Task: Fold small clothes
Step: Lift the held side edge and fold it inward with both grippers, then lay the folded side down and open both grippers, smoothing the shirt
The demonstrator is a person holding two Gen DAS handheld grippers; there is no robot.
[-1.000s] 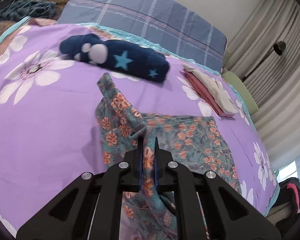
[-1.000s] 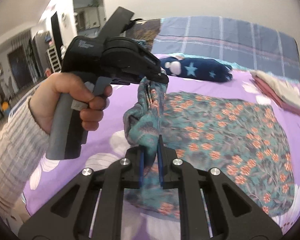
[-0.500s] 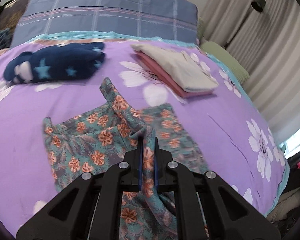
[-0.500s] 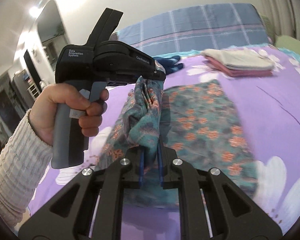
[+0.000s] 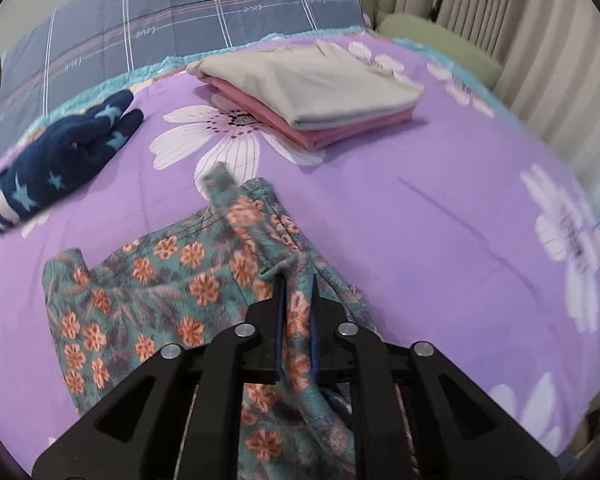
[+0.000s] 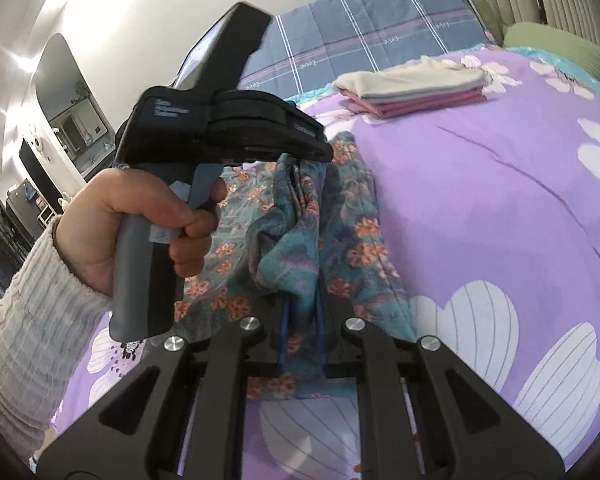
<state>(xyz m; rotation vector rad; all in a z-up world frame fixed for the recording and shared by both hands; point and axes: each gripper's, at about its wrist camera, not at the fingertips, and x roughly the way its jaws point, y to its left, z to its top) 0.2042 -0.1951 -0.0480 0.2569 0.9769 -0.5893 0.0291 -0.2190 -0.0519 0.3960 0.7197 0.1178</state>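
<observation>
Both tongs have carried the floral garment (image 5: 160,292) across the purple bedspread (image 5: 440,220) toward the folded stack (image 5: 312,92) at 12 o'clock. Left tongs (image 5: 296,300) have just eased wider with cloth between them; right tongs (image 6: 302,312) pinch it. The fold looks nearly laid.

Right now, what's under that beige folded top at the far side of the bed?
Under the beige top lie folded pink garments, only their edges showing, stacked on the purple floral bedspread. The rest is covered.

Purple floral bed (image 5: 440,184), beige curtains (image 5: 512,24), white wall (image 6: 148,4).
</observation>
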